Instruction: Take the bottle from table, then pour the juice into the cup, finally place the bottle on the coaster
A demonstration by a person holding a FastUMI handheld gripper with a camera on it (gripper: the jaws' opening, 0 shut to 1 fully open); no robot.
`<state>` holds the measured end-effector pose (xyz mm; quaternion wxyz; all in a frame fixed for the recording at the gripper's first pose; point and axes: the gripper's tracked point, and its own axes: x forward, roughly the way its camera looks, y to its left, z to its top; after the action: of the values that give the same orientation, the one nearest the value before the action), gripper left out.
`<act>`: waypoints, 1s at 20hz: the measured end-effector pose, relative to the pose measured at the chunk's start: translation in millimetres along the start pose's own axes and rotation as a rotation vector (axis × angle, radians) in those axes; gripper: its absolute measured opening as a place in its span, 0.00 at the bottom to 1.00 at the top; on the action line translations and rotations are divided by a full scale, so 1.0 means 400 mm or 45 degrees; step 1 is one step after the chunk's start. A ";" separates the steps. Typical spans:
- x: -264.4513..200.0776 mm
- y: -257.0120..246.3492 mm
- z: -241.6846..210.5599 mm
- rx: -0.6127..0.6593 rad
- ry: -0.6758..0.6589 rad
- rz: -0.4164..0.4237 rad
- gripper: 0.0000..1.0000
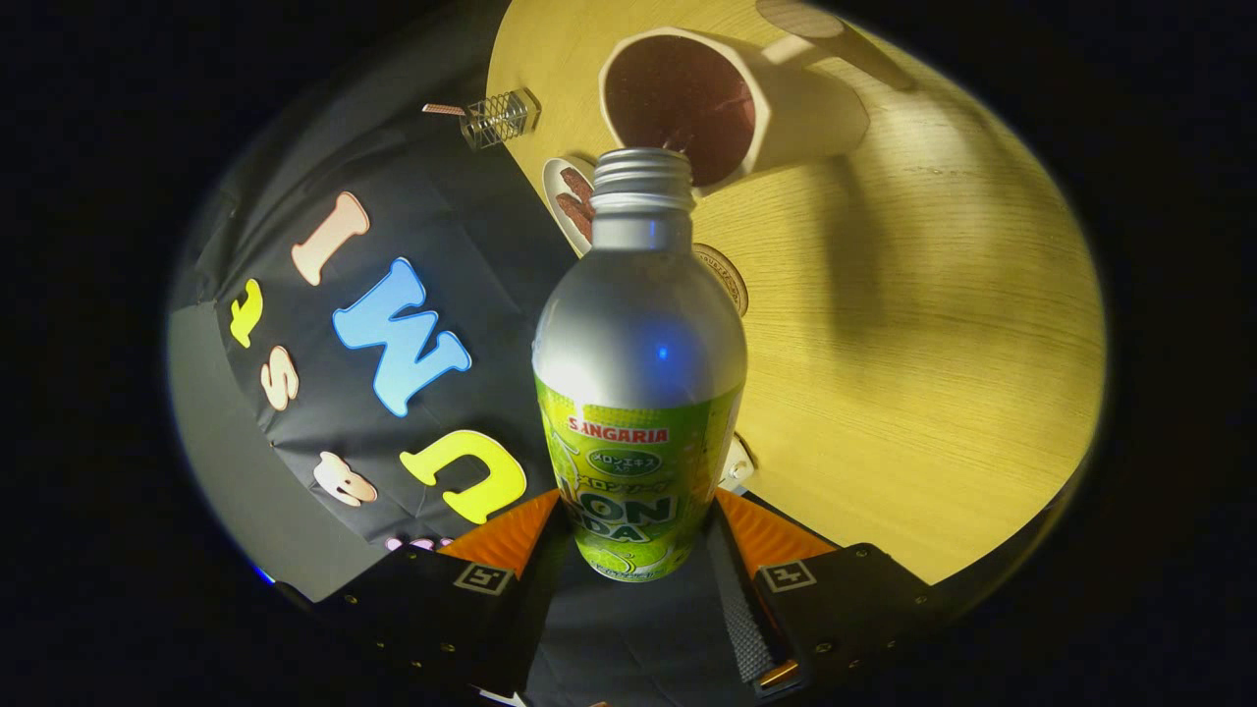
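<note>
**A:** What is shown at the centre of the frame?

**B:** One bottle [638, 393] is held in the gripper [636, 535], clamped low on its label from both sides by the two fingers. It is tilted far over, and its open threaded neck is aimed at the rim of the single cup [732, 108] in the upper middle of the frame. The cup's interior reads dark, apparently already holding liquid, though the level cannot be judged.

**A:** How is the pour best carried out from here?

**B:** The neck is best kept directly over the cup's opening, not over the bare table [933, 344] at the right. The tilt is probably best increased slowly, so that nothing is splashed past the rim. The grip should be kept firm, since a smooth metal body can be expected to slip if the squeeze is eased.

**A:** And what is counted around it?

**B:** One round coaster [729, 277] is partly hidden behind the bottle's shoulder, just below the cup; the bottle is to be set there last. One small dish [568, 201] is seen left of the neck, with dark pieces on it that cannot be identified. One wire-mesh object [499, 118] is seen at the table's edge, upper left of centre.
</note>
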<state>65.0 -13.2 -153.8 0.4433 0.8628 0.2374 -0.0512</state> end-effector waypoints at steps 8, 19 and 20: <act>-0.003 0.027 0.011 0.078 -0.006 0.024 0.76; -0.012 0.034 0.010 0.141 -0.003 0.026 0.76; -0.011 0.034 0.007 0.142 0.000 0.023 0.76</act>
<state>67.6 -23.8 -144.1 0.3948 0.8883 0.2266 -0.0603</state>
